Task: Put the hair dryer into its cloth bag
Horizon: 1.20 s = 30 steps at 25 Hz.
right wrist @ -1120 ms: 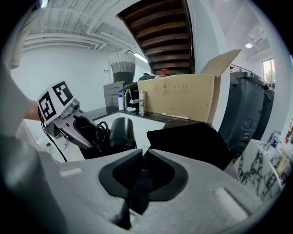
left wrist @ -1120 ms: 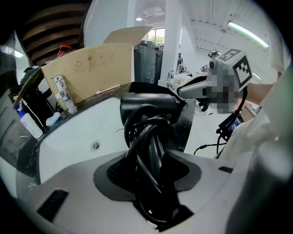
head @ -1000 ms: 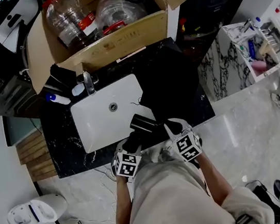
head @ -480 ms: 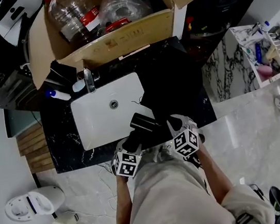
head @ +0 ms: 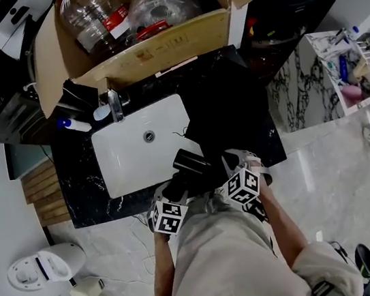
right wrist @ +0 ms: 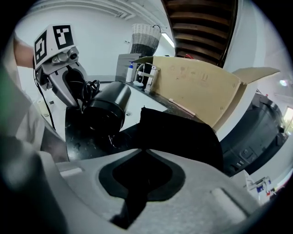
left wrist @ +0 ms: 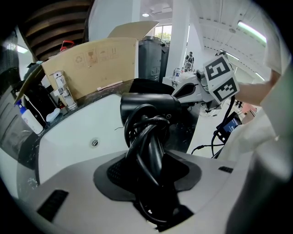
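Tongs of the left hand (left wrist: 149,157) pinch the black hair dryer (left wrist: 149,106) by its cord-wrapped handle, at the near corner of the white sink (head: 131,155). The tongs of the right hand (right wrist: 143,167) are closed on the edge of the black cloth bag (right wrist: 183,132), which lies on the dark counter (head: 84,186) just beside the dryer.

Head view: high overhead, steeply down on the sink (head: 138,154) and black counter (head: 84,186). Both gripper views: low and close, along the jaws toward the far cardboard box (left wrist: 91,64), from near left and near right. Shared: hair dryer (head: 191,163), sink, box.
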Available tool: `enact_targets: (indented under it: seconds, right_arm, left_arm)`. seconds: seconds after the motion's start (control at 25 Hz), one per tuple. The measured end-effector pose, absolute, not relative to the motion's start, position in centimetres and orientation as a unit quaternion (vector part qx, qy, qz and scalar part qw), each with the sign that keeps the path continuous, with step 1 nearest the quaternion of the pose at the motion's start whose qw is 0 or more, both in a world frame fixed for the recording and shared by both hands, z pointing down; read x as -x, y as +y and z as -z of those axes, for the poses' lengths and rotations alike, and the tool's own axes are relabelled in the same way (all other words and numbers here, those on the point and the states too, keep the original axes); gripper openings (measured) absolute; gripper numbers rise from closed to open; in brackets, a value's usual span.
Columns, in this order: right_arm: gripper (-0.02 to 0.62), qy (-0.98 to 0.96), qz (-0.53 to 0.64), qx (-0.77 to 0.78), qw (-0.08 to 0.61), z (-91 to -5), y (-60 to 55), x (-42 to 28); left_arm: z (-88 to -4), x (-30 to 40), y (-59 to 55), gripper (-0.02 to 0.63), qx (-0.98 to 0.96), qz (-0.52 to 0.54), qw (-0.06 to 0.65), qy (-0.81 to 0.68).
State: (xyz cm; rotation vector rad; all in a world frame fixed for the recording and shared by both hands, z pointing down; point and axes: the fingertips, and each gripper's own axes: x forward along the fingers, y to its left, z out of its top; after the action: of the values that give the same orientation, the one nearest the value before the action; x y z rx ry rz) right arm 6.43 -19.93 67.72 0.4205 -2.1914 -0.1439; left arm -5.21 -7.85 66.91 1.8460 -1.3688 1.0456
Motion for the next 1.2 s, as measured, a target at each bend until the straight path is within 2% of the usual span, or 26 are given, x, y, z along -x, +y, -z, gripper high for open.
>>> enact_targets:
  seconds: [0.72,1.2]
  right_arm:
    - [0.014,-0.896,-0.005,-0.24,0.373,-62.0,-21.1,-4.7]
    - [0.014,-0.894,-0.002,-0.284,0.345,-59.3,-21.4,-2.7]
  left_arm:
    - [-66.8,5.2,-8.7,0.187,-0.749,-0.409,0.289,-0.433]
    - [-67.6,5.0,-10.9,0.187,-0.786,-0.417,0.274,-0.365]
